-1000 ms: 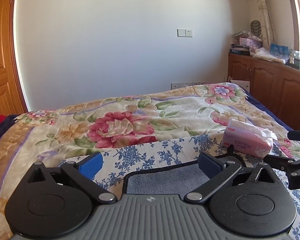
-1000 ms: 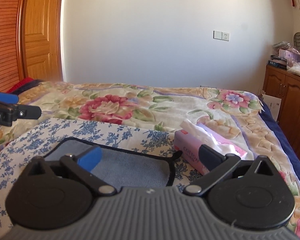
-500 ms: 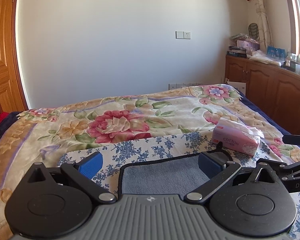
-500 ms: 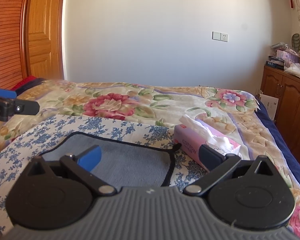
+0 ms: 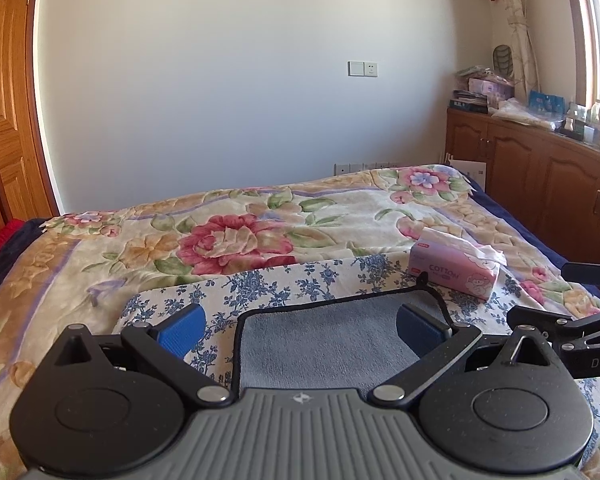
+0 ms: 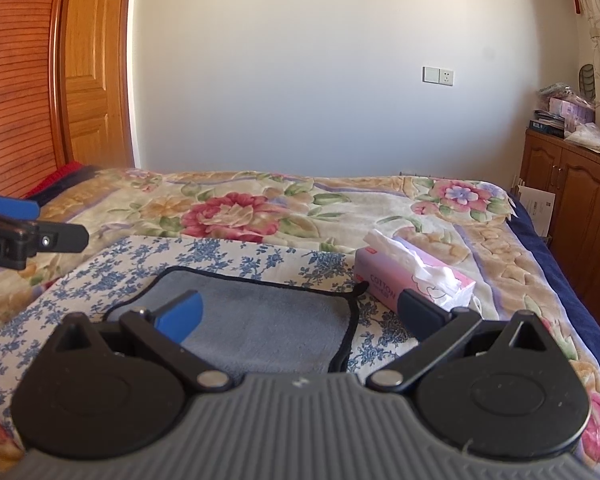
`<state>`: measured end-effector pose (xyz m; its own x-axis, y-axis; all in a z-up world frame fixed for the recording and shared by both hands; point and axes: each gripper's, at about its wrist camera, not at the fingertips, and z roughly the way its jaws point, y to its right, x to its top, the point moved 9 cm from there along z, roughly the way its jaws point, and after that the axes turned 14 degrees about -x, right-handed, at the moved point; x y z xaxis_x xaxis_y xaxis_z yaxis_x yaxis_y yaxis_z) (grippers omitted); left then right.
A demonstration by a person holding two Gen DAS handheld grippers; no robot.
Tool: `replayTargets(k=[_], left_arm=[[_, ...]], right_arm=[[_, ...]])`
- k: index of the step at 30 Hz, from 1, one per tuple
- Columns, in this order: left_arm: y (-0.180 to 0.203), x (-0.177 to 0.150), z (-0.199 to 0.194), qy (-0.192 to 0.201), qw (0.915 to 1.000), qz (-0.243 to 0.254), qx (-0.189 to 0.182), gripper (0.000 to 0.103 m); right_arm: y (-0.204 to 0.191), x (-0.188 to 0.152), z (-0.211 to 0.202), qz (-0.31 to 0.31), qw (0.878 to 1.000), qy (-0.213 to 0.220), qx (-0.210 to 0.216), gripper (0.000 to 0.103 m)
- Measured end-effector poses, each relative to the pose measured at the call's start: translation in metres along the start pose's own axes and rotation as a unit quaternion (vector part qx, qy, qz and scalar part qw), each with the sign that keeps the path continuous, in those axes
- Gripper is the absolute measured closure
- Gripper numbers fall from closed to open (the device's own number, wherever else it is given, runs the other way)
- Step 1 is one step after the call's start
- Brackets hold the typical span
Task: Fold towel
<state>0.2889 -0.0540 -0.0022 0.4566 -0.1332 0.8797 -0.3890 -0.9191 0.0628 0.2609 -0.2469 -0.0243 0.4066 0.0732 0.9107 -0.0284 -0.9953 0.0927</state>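
Observation:
A grey-blue towel (image 5: 332, 344) with a black hem lies flat on a blue-flowered white cloth (image 5: 292, 280) on the bed; it also shows in the right wrist view (image 6: 260, 320). My left gripper (image 5: 300, 330) is open and empty, held above the towel's near edge. My right gripper (image 6: 300, 312) is open and empty, above the towel's near right part. The right gripper's fingers (image 5: 540, 316) show at the right edge of the left wrist view. The left gripper's fingers (image 6: 32, 236) show at the left edge of the right wrist view.
A pink tissue pack (image 5: 454, 270) lies just beyond the towel's far right corner, also in the right wrist view (image 6: 412, 276). A floral blanket (image 5: 236, 236) covers the bed. Wooden cabinets (image 5: 540, 184) stand to the right, a wooden door (image 6: 88, 80) to the left.
Both grippers have drawn back and risen a little, so more of the towel and tissue pack shows beyond the fingers. Both stay open.

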Motion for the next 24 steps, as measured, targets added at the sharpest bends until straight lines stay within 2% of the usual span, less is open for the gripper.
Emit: replayTargets(k=[9, 24], left_arm=[[0.011, 0.004, -0.030, 0.009, 0.9999, -0.004, 0.006, 0.000], [0.034, 0.011, -0.099, 0.036, 0.9992, 0.012, 0.012, 0.000]], right_arm=[[-0.003, 0.005, -0.024, 0.002, 1.000, 0.002, 0.003, 0.000], [-0.006, 0.029, -0.087, 0.001, 0.999, 0.032, 0.008, 0.000]])
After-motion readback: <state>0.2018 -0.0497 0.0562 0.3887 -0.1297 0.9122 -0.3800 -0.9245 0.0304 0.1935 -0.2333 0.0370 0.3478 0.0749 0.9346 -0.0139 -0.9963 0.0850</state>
